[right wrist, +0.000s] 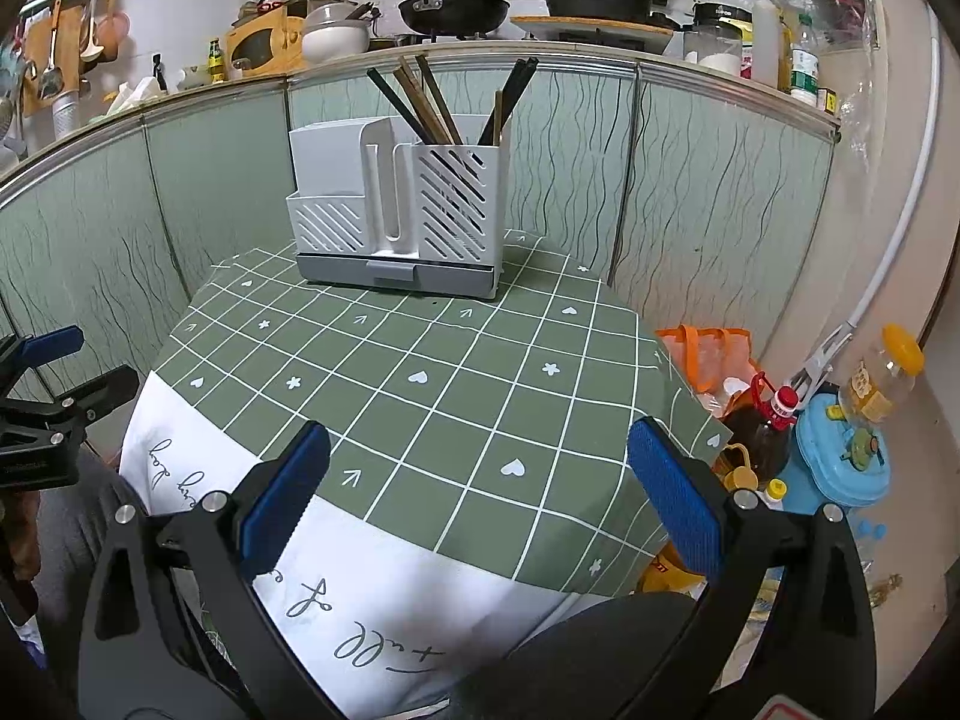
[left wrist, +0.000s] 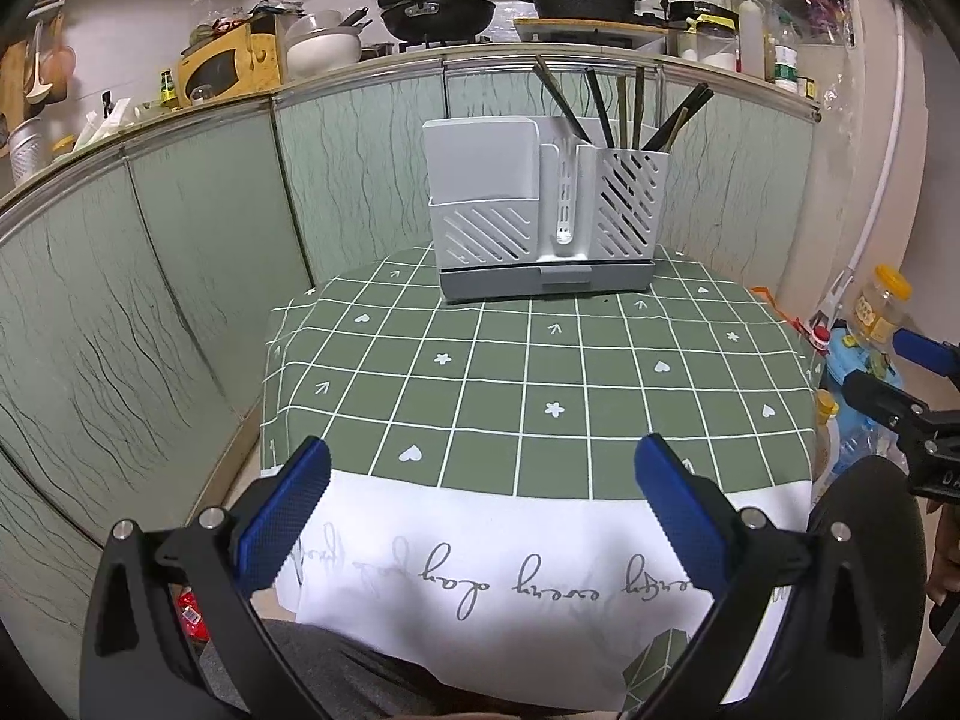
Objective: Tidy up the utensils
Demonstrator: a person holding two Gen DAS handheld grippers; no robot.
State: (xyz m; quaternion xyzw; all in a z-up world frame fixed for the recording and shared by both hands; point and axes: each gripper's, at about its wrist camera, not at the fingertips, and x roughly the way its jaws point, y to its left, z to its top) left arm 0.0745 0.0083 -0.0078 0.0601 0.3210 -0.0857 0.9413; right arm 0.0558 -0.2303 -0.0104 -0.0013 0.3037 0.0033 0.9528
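Note:
A white slotted utensil rack (left wrist: 543,216) on a grey base stands at the far side of the green checked tablecloth (left wrist: 540,372); it also shows in the right wrist view (right wrist: 399,210). Several dark chopsticks (left wrist: 606,114) stand upright in its right-hand compartment, also seen from the right wrist (right wrist: 444,102). My left gripper (left wrist: 483,480) is open and empty over the near table edge. My right gripper (right wrist: 480,468) is open and empty, likewise at the near edge. Each gripper shows at the side of the other's view.
Green patterned cabinet panels (left wrist: 180,276) surround the table on the left and back. A counter above holds pans (left wrist: 438,12) and a microwave (left wrist: 231,63). Bottles, a jar and a blue container (right wrist: 840,456) crowd the floor to the right.

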